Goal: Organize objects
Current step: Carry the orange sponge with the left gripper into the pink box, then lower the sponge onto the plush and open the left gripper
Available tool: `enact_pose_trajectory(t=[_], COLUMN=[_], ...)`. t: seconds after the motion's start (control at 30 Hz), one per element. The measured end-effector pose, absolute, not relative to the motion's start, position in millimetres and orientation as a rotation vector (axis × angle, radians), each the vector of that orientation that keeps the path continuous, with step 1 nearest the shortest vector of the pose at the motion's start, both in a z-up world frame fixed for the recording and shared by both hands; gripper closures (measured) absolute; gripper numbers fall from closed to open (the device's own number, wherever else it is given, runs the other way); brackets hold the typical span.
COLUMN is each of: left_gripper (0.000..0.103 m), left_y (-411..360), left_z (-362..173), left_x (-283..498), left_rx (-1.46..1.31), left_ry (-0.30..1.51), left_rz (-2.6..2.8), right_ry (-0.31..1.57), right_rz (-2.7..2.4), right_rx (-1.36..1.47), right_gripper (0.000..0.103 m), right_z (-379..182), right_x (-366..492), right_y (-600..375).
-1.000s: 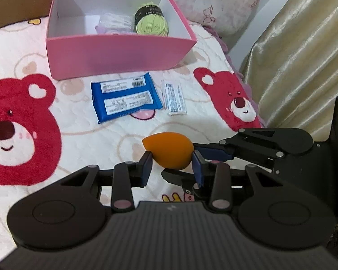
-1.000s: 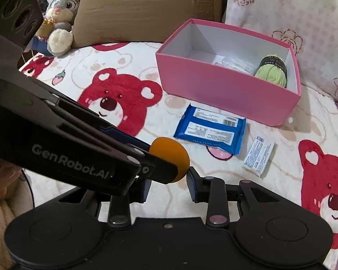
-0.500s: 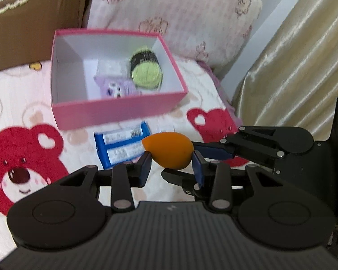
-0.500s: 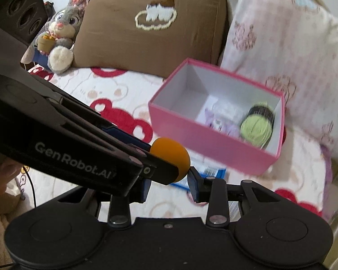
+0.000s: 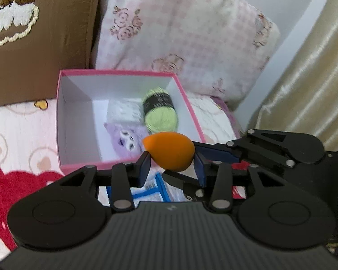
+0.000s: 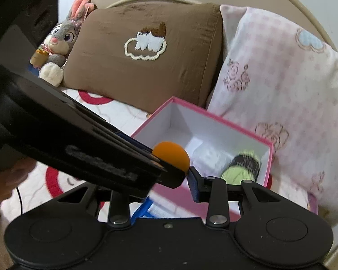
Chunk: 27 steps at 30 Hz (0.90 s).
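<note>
An orange egg-shaped sponge (image 5: 170,151) (image 6: 171,155) hangs in the air over the near wall of the pink box (image 5: 78,164) (image 6: 214,114). My left gripper (image 5: 171,164) has it between its blue pads, which touch both sides; its jaws are opening a little. The right gripper's fingers (image 5: 216,151) come in from the right and clamp the sponge's wide end. In the right wrist view my right gripper (image 6: 169,173) shows one pad at the sponge; the other is hidden behind the left gripper. Inside the box lie green yarn (image 5: 161,112) (image 6: 241,168) and a purple plush (image 5: 126,139).
A blue packet (image 5: 150,191) (image 6: 146,209) lies on the bear-print bed cover (image 5: 15,180) below the grippers. A brown pillow (image 6: 146,67) and a pink pillow (image 5: 191,33) stand behind the box. A bunny toy (image 6: 56,45) sits far left, a curtain (image 5: 315,67) right.
Both grippers have risen together with the sponge and moved toward the box. The sponge, earlier above the cover, now hangs over the box's near wall.
</note>
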<state>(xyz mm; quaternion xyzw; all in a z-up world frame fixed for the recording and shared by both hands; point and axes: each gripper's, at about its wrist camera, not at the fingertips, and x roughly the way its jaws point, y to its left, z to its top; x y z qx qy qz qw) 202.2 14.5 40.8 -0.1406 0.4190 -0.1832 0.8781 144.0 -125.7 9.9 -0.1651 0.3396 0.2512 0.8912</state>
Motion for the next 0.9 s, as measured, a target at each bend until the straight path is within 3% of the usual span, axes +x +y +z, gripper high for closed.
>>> enact_pose_trajectory(t=[0.9], left_gripper=[0.063], left_y=[13], left_z=[-76], left_x=[343], left_rx=[-0.465], left_ry=[1.068], left_rz=[-0.246], right_ry=[0.886], right_rz=[0.58], right_rx=[-0.205], right_gripper=[0.062], right_z=[-93], right_x=[293], right_y=[-151])
